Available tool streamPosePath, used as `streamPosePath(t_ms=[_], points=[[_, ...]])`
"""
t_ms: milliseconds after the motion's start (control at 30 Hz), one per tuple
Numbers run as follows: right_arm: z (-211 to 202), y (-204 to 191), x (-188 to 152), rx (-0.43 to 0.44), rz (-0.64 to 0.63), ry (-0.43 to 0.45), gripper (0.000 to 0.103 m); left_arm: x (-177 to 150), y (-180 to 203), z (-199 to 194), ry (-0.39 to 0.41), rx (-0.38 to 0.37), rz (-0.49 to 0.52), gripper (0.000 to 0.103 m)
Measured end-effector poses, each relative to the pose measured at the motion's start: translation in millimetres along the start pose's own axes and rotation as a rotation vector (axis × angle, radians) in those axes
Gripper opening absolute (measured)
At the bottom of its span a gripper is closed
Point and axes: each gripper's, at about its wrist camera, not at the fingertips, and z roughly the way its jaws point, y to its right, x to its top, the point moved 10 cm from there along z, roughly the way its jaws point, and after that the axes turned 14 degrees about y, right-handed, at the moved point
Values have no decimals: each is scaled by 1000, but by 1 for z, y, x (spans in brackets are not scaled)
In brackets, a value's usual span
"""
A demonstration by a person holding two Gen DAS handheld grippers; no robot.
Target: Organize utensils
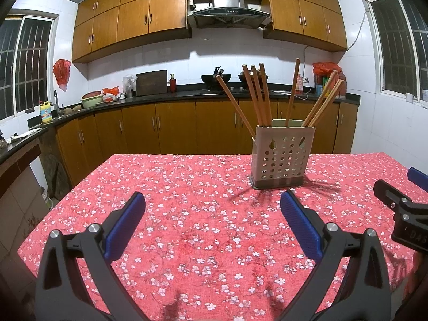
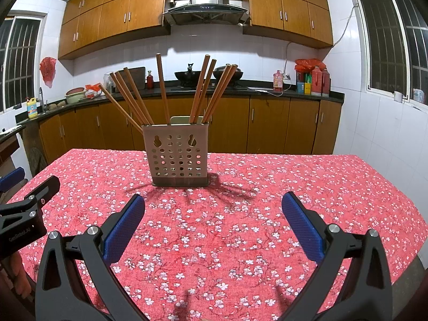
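Note:
A beige perforated utensil holder (image 1: 281,157) (image 2: 178,155) stands upright near the far edge of the table, with several wooden chopsticks (image 1: 258,93) (image 2: 163,88) fanned out of its top. My left gripper (image 1: 212,200) hovers open over the cloth, short of the holder and to its left, nothing between its blue pads. My right gripper (image 2: 212,200) is also open and empty, in front of the holder and slightly to its right. Each gripper's tip shows at the edge of the other's view.
The table (image 1: 187,227) (image 2: 294,187) wears a red floral cloth. Beyond it run wooden kitchen cabinets (image 1: 174,128), a dark counter with woks (image 2: 190,76), bottles and bags, and a range hood (image 1: 227,8). Barred windows flank both sides.

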Motion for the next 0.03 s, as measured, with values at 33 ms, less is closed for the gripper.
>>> streamPosePath(t_ms=[33], points=[[0,0,0,0,0,0,101,-1,0,-1,0,0,0,99]])
